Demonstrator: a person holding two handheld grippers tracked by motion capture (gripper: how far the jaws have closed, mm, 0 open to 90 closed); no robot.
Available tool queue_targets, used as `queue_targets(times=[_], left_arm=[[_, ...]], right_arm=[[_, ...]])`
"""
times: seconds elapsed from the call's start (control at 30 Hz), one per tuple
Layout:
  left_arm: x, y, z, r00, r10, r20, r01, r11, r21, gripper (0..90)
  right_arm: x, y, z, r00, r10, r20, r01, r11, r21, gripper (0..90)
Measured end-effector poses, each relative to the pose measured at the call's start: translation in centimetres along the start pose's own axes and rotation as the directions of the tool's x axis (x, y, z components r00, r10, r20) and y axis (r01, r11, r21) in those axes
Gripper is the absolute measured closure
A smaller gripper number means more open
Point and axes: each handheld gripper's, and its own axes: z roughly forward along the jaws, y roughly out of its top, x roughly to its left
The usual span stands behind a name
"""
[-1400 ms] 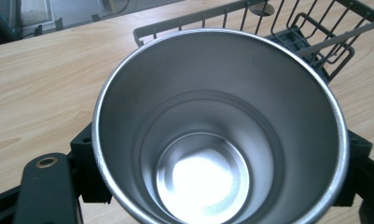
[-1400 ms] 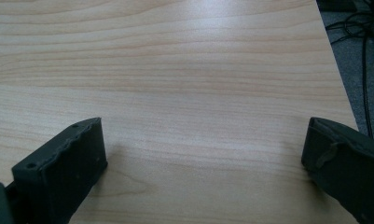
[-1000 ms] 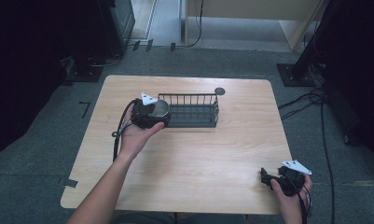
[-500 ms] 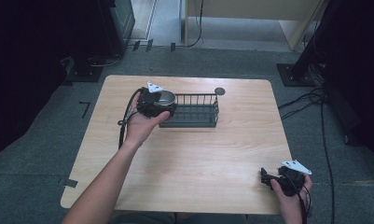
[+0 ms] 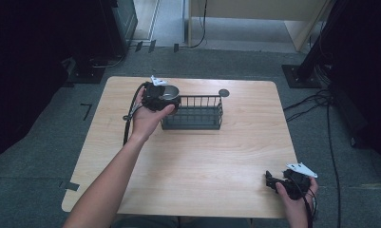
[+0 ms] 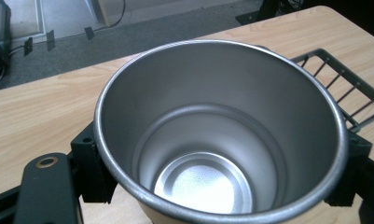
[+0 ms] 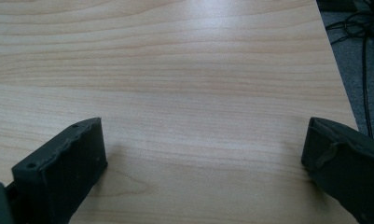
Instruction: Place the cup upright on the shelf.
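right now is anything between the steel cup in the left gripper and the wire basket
Nothing visible blocks it. The left gripper holds the steel cup upright at the left end of the black wire basket. The basket's open top looks empty, so only its near end wall has to be cleared.

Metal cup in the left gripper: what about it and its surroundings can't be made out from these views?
- Metal cup: outer wall and base, left gripper view; its own rim hides them.
- Wire basket: its floor near the cup, high view; the cup and left gripper cover it. The left gripper view cuts it at the right edge.
- Small dark disc on the table: too small to identify, high view.
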Motion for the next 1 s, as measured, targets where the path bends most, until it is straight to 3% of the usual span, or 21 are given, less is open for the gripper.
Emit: queue_targets(times=[0.43,0.83,1.0], left_arm=[[-0.2,1.1,2.3,0.9999,-0.003,-0.016,0.003,0.9999,-0.014,19.2],[-0.8,0.1,4.4,0.9984,0.04,-0.038,-0.04,0.9991,0.017,19.2],[-0.9,-0.7,5.0,0.9986,0.038,-0.036,-0.037,0.9988,0.033,19.2]], right_arm=[[0.0,0.0,0.0,1.0,0.0,0.0,0.0,1.0,0.0,0.0],[0.0,0.0,0.0,1.0,0.0,0.0,0.0,1.0,0.0,0.0],[0.0,0.0,0.0,1.0,0.0,0.0,0.0,1.0,0.0,0.0]])
